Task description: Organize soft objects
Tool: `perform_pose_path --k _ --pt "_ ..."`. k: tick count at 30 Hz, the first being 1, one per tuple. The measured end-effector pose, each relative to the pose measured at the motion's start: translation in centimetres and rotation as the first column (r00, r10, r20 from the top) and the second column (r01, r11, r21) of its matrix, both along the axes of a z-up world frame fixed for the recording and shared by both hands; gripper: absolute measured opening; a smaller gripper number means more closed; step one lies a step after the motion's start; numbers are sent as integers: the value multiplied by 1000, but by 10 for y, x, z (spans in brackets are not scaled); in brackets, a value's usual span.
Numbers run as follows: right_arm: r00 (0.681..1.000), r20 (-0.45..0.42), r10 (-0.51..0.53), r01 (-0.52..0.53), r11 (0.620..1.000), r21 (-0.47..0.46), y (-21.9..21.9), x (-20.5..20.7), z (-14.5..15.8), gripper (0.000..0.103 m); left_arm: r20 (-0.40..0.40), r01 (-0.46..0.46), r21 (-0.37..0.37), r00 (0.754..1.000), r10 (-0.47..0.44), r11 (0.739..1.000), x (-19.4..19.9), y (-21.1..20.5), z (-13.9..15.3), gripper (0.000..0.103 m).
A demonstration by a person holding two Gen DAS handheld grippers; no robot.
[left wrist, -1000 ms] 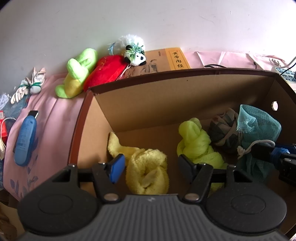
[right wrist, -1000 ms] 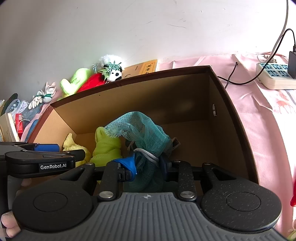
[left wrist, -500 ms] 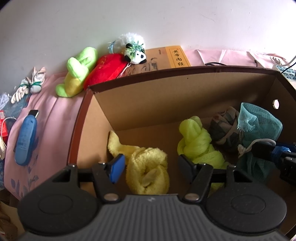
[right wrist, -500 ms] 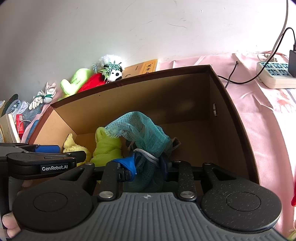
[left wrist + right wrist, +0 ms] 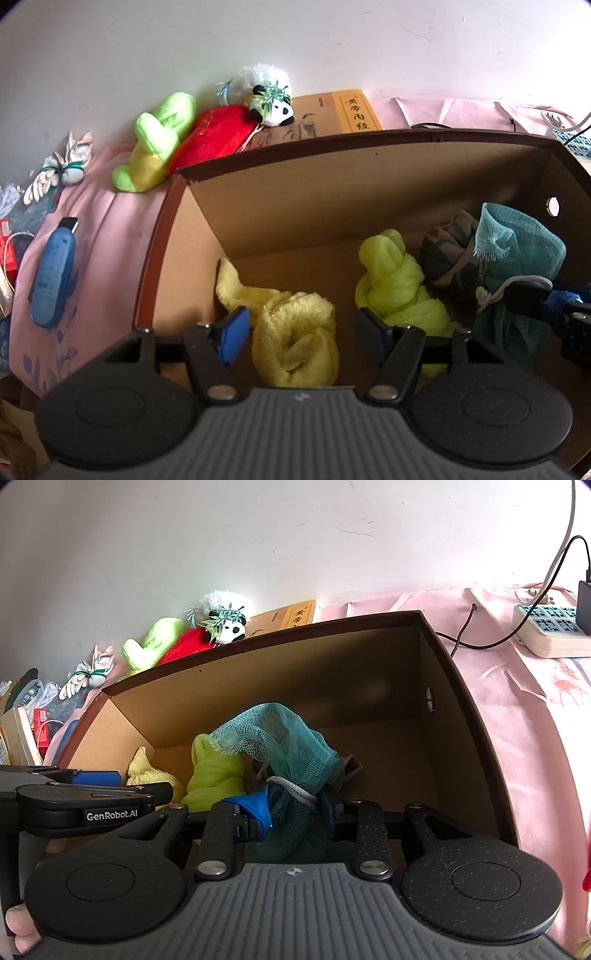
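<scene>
1. The right gripper (image 5: pixel 293 808), low in the frame's centre, pinches the teal mesh pouch (image 5: pixel 280 734) at its cord, over the box (image 5: pixel 458 686).
2. The left gripper (image 5: pixel 301 325) stands wide and holds nothing, with the yellow towel (image 5: pixel 295 332) below its gap.
3. On release the mesh or cord might snag a pad and lift out again.
4. The pouch could topple onto the green bundle (image 5: pixel 395 280) just beside it.

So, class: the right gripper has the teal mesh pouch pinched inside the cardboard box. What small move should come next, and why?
Probably open the right gripper and let go: the teal mesh pouch already sits inside the cardboard box, beside the lime-green bundle.
</scene>
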State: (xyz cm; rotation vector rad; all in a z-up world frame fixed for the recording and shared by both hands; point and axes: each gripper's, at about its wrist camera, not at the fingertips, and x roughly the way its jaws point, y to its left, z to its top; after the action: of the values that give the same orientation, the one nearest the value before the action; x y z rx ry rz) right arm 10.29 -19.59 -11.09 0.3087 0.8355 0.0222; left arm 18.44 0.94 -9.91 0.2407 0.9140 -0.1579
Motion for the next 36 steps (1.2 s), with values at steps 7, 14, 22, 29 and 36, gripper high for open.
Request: perform_pose_path --k 7,14,22,29,36 --pt "1000 2 -7 7 1000 5 0 -1 0 13 -1 -2 4 1000 2 1000 -1 0 -1 68" --pt "1000 6 -11 11 1000 12 -1 -1 0 14 -1 -2 4 1000 2 1000 0 0 -1 68" --pt "1000 19 -15 13 998 65 -6 -1 -1 15 -3 -1 7 1000 2 1000 -1 -1 -1 69" --pt "999 27 -38 36 995 91 -7 -3 1 16 6 -4 25 1000 4 1000 -1 -3 0 69" --pt "995 63 -73 67 993 94 -10 -14 20 16 48 -36 7 998 36 999 -9 1 18 79"
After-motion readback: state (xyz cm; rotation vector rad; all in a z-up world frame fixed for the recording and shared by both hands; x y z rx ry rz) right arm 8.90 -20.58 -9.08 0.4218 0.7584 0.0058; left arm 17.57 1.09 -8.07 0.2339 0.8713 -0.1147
